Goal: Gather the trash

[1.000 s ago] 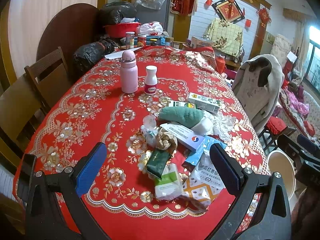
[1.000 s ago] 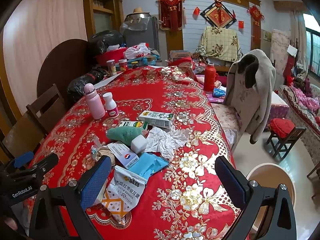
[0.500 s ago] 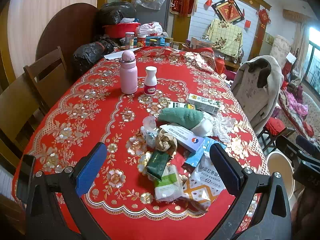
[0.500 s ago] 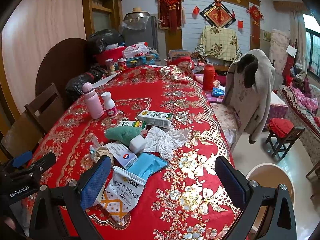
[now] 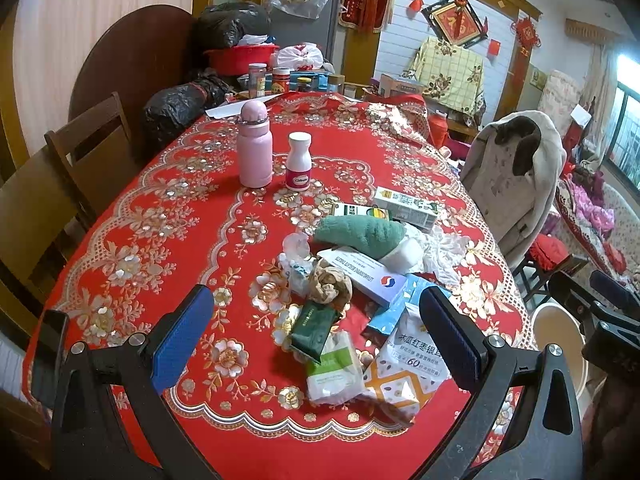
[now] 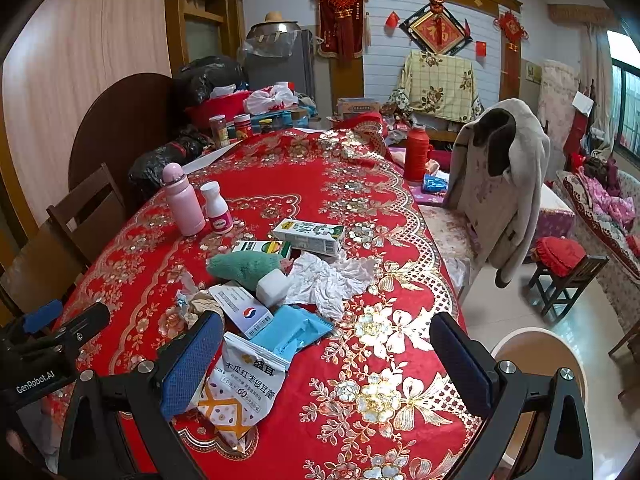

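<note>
A heap of trash lies near the front of the red tablecloth: a white and orange snack bag, a dark green sachet, a green and white packet, a brown paper wad, a white box, a blue wrapper, crumpled white tissue, a green cloth and two cartons. My left gripper hovers open over the heap's near end. My right gripper hangs open, right of the snack bag, holding nothing.
A pink flask and a white bottle stand further back. Wooden chairs line the left side. A coat-draped chair stands on the right. A cream round bin sits on the floor below the table's right edge.
Both views have shifted only slightly; the two grippers stay open and no trash has moved.
</note>
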`<state>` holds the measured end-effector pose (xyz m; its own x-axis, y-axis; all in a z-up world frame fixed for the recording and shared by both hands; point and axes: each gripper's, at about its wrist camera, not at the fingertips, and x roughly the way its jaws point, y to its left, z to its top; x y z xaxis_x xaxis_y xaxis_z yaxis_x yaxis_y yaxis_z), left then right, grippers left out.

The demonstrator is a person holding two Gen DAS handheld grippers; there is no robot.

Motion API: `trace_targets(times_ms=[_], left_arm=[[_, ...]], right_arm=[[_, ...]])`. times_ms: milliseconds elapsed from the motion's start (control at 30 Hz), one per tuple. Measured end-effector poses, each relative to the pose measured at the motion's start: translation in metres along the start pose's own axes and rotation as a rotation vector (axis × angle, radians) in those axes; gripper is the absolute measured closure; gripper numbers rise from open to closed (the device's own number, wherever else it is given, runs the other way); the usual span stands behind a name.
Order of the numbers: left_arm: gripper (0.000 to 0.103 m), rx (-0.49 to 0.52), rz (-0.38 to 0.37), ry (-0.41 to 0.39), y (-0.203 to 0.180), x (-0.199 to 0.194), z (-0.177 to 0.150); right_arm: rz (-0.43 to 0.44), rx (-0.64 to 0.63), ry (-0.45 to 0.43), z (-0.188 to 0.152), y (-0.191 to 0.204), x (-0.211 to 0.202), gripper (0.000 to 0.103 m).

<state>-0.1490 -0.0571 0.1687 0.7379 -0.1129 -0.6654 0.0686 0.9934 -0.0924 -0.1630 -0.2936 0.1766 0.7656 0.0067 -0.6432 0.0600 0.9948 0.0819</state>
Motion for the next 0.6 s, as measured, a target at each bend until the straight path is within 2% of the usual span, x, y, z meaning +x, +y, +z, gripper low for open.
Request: trace_targets(times_ms=[600], left_arm=[[0.001,-0.004,-0.013,0.013,-0.002,0.006,-0.005]], right_arm=[[-0.021,0.002,0.037,0.003,-0.001,0.012,0.000]])
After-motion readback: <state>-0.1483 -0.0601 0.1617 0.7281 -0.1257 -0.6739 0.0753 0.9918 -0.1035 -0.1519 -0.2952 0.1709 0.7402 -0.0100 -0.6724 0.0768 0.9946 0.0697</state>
